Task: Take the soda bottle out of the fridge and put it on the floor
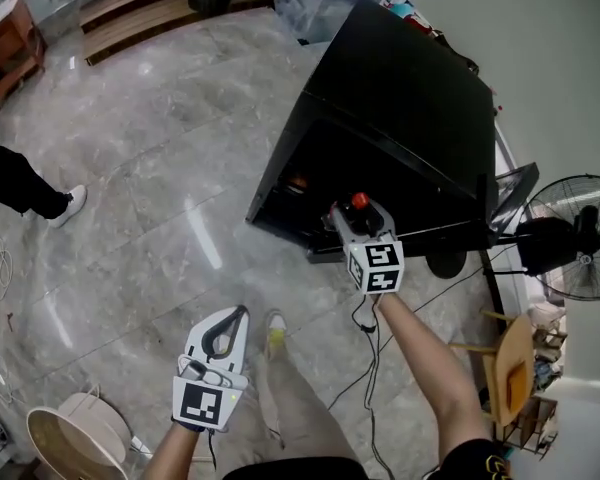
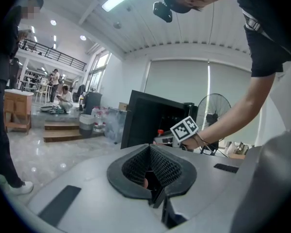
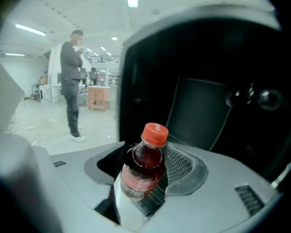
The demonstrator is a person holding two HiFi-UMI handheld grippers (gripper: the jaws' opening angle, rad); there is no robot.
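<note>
The soda bottle holds red drink and has an orange cap. It stands upright between the jaws of my right gripper, which is shut on its body. In the head view my right gripper reaches into the open front of the black fridge, and the bottle's cap shows just above it. The dark fridge interior fills the space behind the bottle. My left gripper hangs low near my legs, away from the fridge, shut and empty. The left gripper view shows the fridge ahead.
A standing fan and a wooden chair are right of the fridge. A cable trails over the marble floor. A person's shoe is at left and a round basket is at bottom left. A person stands beyond.
</note>
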